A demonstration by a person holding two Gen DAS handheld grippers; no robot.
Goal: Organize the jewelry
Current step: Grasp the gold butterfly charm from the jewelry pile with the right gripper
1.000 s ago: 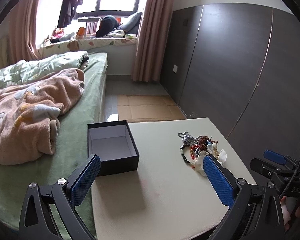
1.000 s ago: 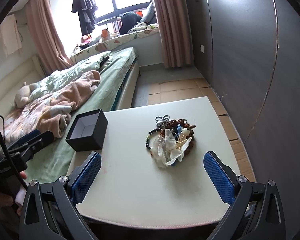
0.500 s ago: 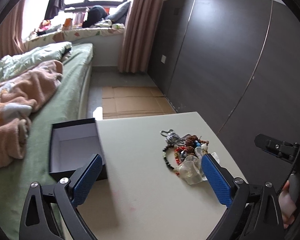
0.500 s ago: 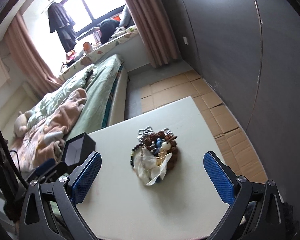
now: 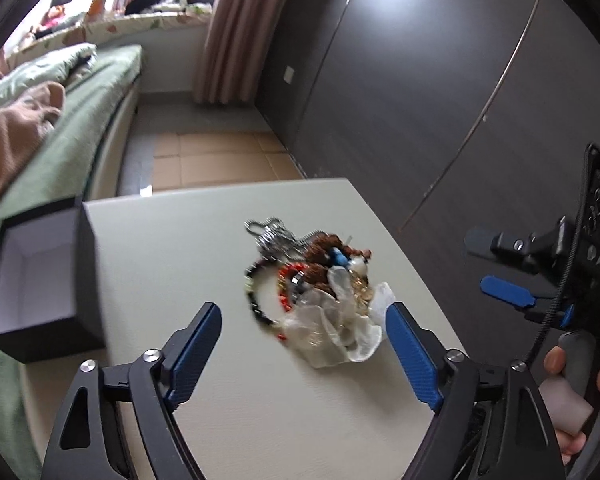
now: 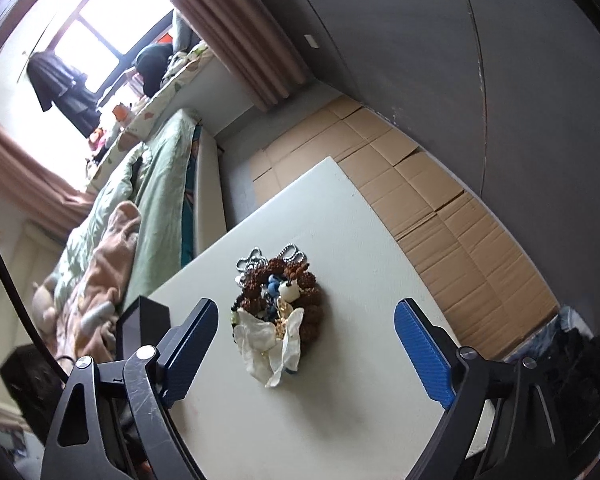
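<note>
A tangled pile of jewelry [image 5: 312, 276] [image 6: 280, 296] lies mid-table: brown bead strands, a black and a red bracelet, a silver chain, a blue charm and a crumpled clear pouch [image 5: 336, 328]. My left gripper [image 5: 304, 314] hovers just short of the pile, jaws closing, nothing pressed between them. My right gripper [image 6: 306, 308] is rolled to one side and also faces the pile with its jaws closing, clear of it. An open black box [image 5: 40, 280] [image 6: 142, 324] with a pale lining sits at the table's left edge. In the left wrist view the right gripper [image 5: 500, 268] shows at the right, held by a hand [image 5: 580, 392].
The white table [image 5: 260, 400] stands beside a bed [image 5: 80, 128] with green sheets and a pink blanket. A dark panelled wall [image 5: 440, 80] runs along the right. Flattened cardboard [image 6: 440, 208] covers the floor beyond the table. A window with curtains is at the far end.
Both grippers have moved forward and down toward the jewelry pile, which now looks larger. Their jaws have narrowed a little. The right view has rolled, tilting the scene.
</note>
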